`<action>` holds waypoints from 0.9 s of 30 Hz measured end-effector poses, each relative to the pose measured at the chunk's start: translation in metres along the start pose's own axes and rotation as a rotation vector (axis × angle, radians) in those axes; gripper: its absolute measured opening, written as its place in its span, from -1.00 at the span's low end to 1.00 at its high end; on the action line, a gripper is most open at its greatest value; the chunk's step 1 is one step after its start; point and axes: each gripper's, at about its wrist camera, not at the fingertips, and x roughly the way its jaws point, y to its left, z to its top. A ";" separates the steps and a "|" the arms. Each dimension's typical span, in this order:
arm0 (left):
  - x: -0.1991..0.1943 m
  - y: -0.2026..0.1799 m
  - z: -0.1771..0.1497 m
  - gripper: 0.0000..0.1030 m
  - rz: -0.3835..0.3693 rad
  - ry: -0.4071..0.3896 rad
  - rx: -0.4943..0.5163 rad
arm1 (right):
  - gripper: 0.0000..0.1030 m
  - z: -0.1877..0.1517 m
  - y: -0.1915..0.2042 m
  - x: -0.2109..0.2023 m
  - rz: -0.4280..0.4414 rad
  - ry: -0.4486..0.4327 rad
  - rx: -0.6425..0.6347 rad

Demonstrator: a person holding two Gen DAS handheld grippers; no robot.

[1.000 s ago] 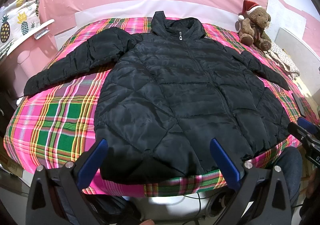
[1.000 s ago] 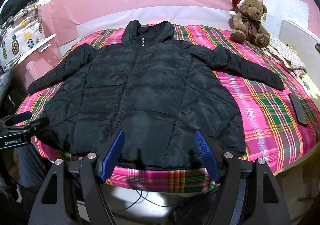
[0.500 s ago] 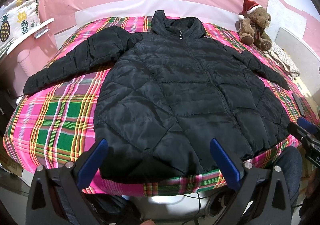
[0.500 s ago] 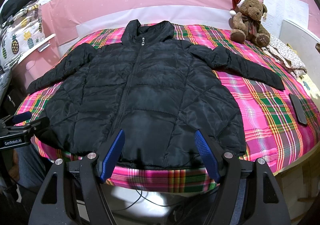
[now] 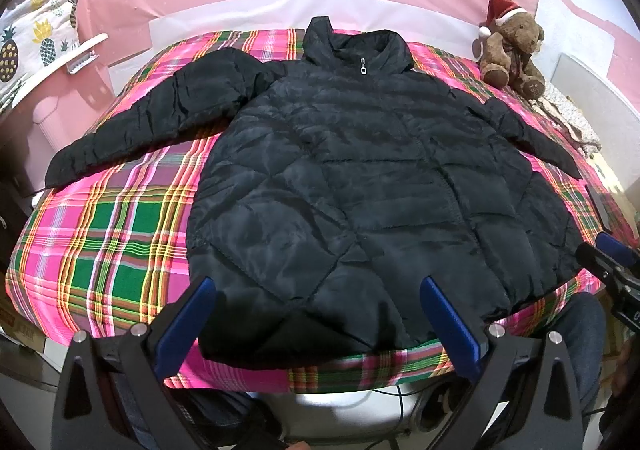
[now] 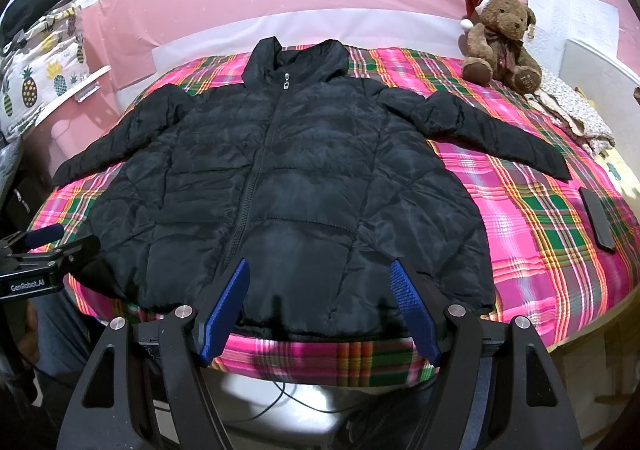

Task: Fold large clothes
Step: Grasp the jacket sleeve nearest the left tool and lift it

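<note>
Your big black puffy zip-up jacket (image 5: 360, 186) is lying flat, front up, on the pink and green checked bed cover (image 5: 108, 234), both sleeves spread out. It is looking soft, thick and a bit slippery, likely light, so you are better off pinching a sleeve cuff or the bottom edge. Your left gripper (image 5: 316, 314) and right gripper (image 6: 320, 298) are both hovering spread wide, holding nothing. Since a second ago, almost nothing is changing.
</note>
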 end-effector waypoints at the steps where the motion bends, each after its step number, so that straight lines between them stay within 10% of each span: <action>1: 0.002 0.001 0.001 1.00 0.000 0.001 0.000 | 0.41 0.001 0.000 0.001 0.001 0.003 -0.002; 16: 0.031 0.043 0.030 1.00 0.019 -0.028 -0.062 | 0.41 0.032 0.015 0.033 0.032 -0.018 -0.064; 27: 0.068 0.151 0.069 1.00 0.115 -0.075 -0.279 | 0.41 0.085 0.039 0.088 0.086 0.002 -0.127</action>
